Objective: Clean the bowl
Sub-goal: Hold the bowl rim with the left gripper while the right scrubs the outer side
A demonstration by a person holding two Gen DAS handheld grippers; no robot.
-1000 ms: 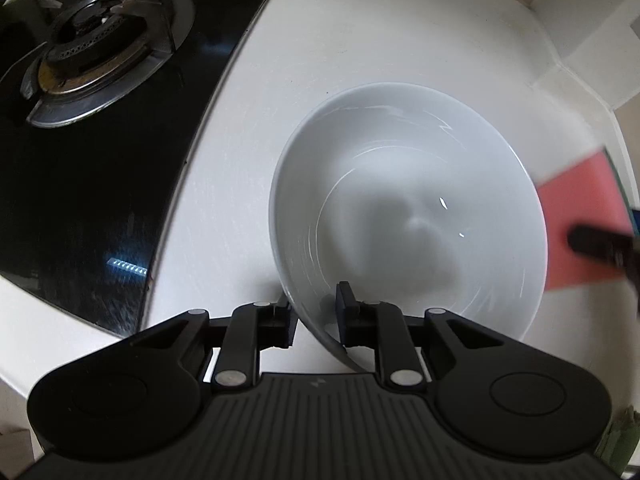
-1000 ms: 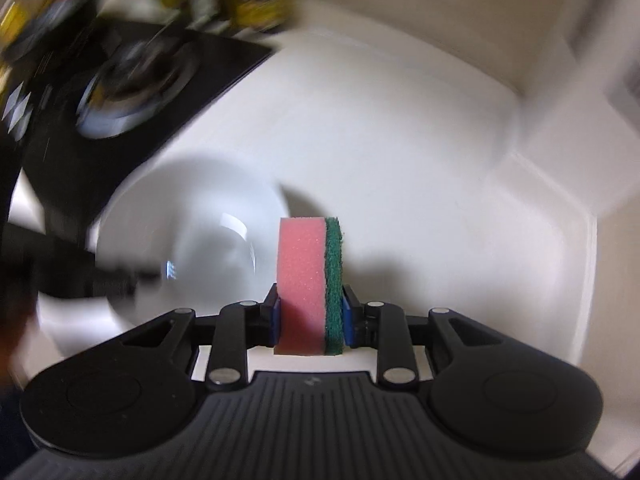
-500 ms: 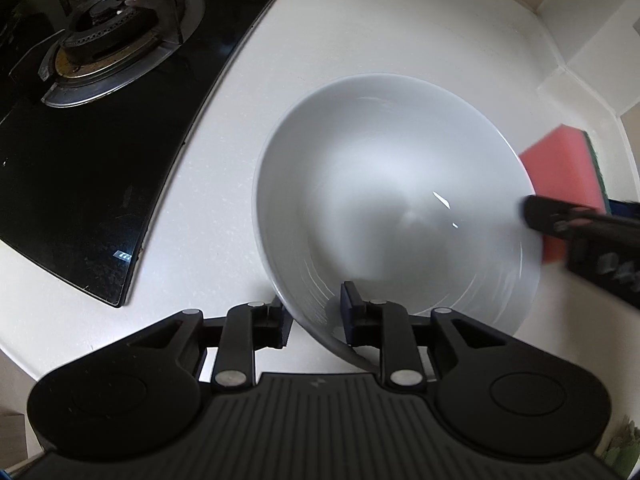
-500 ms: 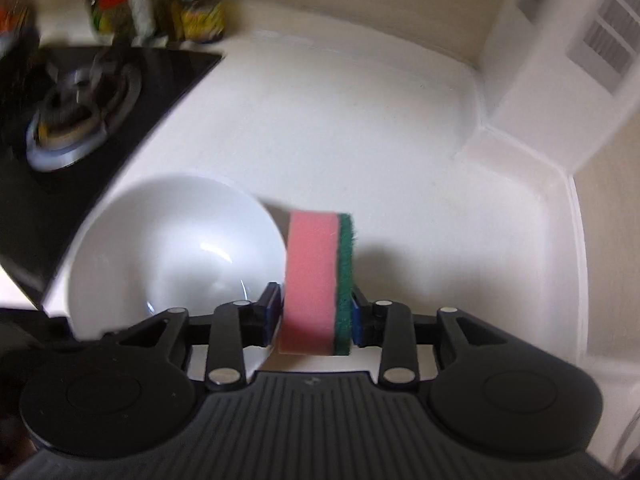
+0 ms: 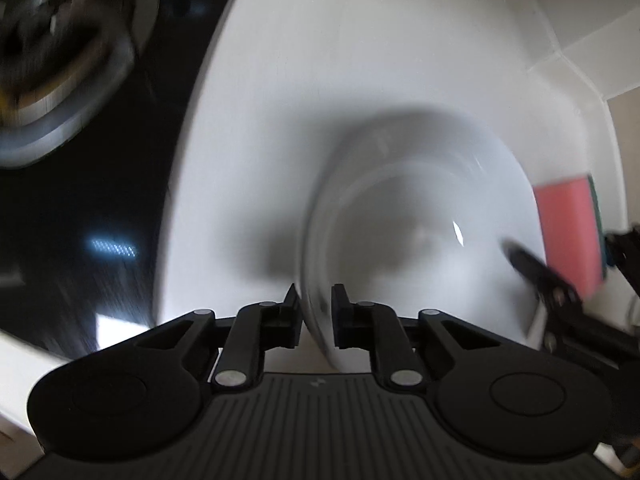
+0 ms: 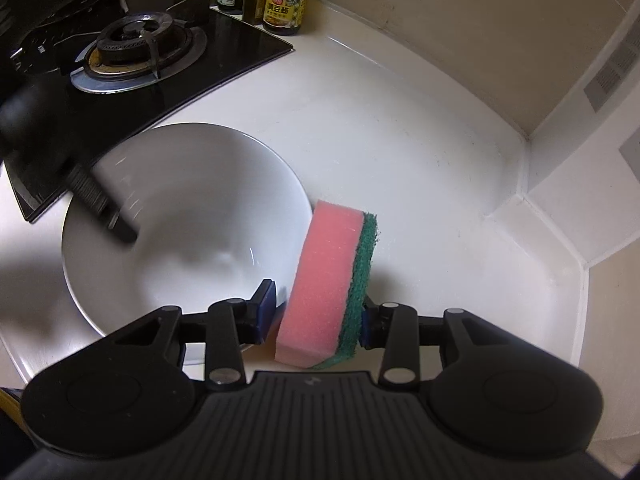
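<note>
The white bowl [image 6: 188, 224] sits on the white countertop [image 6: 400, 128], right by the corner of the black gas hob [image 6: 132, 52]. The left gripper [image 5: 316, 312] straddles its near rim, one finger inside and one outside; its jaws have just been closing, narrow now, though blur hides whether the pads press the wall. Just beside the bowl, the pink-and-green sponge [image 6: 328, 284] stands tilted on edge between the right gripper [image 6: 318, 316] fingers. Those jaws stand spread wide: the green side is against the right pad, while a gap shows by the left pad. Jars [image 6: 285, 2] line the wall behind the hob.
</note>
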